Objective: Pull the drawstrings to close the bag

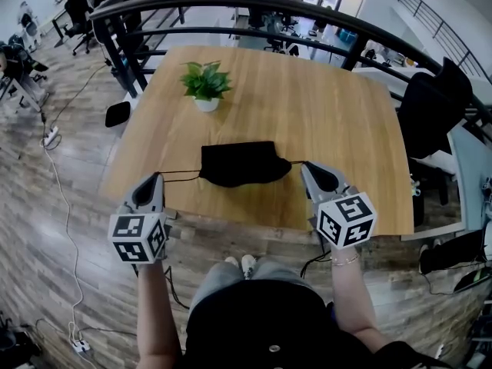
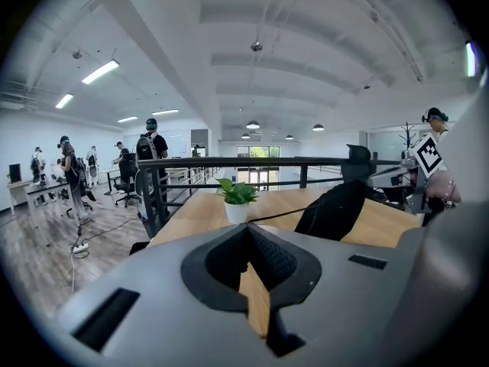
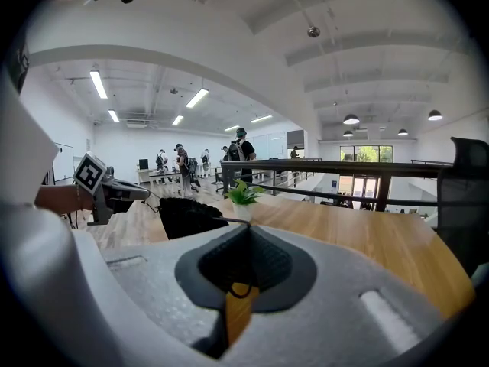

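Note:
A black drawstring bag (image 1: 244, 164) lies near the front of the wooden table (image 1: 346, 121), its mouth partly gathered. A thin black drawstring (image 1: 181, 176) runs left from it to my left gripper (image 1: 157, 177), which is shut on the cord. A second cord (image 1: 296, 161) leads right into my right gripper (image 1: 306, 164), also shut on it. In the left gripper view the cord (image 2: 279, 216) stretches from the closed jaw tips (image 2: 248, 226) to the bag (image 2: 336, 209). In the right gripper view the string (image 3: 225, 222) reaches the bag (image 3: 187, 216), and a loop of it shows behind the tips (image 3: 246, 228).
A small potted plant (image 1: 205, 83) stands at the back left of the table. A black railing (image 1: 231, 6) runs behind the table. A black office chair (image 1: 434, 106) stands at the right. Both grippers hover over the table's front edge.

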### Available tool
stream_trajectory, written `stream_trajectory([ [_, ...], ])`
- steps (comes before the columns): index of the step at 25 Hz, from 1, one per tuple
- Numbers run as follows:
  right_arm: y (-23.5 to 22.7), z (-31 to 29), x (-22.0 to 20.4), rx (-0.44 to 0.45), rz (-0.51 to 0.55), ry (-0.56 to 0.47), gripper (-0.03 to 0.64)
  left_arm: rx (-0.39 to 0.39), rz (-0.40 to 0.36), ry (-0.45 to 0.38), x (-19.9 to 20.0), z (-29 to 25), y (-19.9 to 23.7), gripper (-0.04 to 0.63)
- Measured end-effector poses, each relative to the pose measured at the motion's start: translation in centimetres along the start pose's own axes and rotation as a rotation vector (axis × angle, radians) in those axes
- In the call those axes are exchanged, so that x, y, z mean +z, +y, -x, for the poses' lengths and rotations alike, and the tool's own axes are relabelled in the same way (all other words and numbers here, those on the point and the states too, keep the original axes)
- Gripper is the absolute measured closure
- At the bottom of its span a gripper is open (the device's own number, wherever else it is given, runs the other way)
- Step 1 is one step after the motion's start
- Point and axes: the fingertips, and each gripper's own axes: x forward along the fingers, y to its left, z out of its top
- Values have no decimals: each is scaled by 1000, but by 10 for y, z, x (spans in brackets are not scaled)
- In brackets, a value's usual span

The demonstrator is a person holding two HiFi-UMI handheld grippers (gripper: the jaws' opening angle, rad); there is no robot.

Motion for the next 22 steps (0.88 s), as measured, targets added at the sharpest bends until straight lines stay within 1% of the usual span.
stream_trajectory([
  [9,-4,-1,3,-8,-14,-2,614,35,4,-9,5,4,13,581],
  [22,-11,3,9,-45,-16,-30,614,75,14,-29,8,11,28,581],
])
